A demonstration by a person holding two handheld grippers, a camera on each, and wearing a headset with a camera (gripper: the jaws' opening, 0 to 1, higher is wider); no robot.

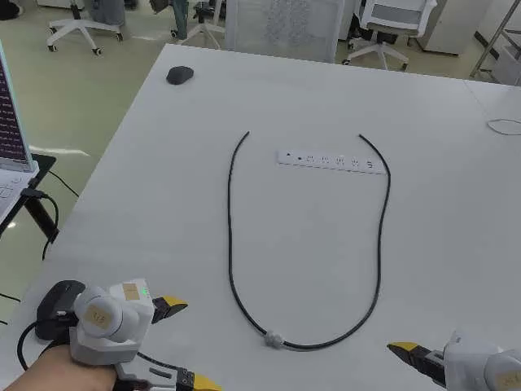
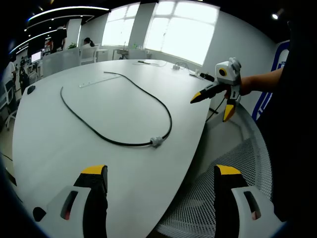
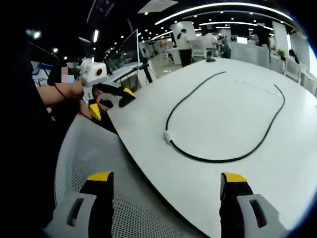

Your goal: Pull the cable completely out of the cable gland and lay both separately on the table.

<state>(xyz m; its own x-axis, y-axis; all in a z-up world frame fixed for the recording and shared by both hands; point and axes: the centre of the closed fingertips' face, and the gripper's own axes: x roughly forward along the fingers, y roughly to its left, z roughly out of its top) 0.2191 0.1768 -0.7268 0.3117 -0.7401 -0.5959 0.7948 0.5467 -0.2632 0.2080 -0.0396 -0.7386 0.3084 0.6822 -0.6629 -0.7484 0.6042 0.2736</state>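
A long black cable [image 1: 230, 204] lies in a U shape on the white table [image 1: 163, 204], both ends pointing away from me. A small grey cable gland [image 1: 273, 340] sits threaded on the cable at the bottom of the U, near the table's front edge. My left gripper [image 1: 186, 344] hovers open at the front left, well left of the gland. At the front right, my right gripper [image 1: 407, 354] is also open, apart from the cable. The left gripper view has the gland [image 2: 156, 142] ahead of its open jaws; the right gripper view has the gland [image 3: 167, 136] likewise.
A white power strip [image 1: 330, 160] lies inside the U toward the far side. A dark mouse [image 1: 180, 75] rests at the far left of the table. A laptop [image 1: 12, 138] stands off the left edge, office chairs [image 1: 81, 24] beyond, and a thin white cable [image 1: 505, 126] at the right.
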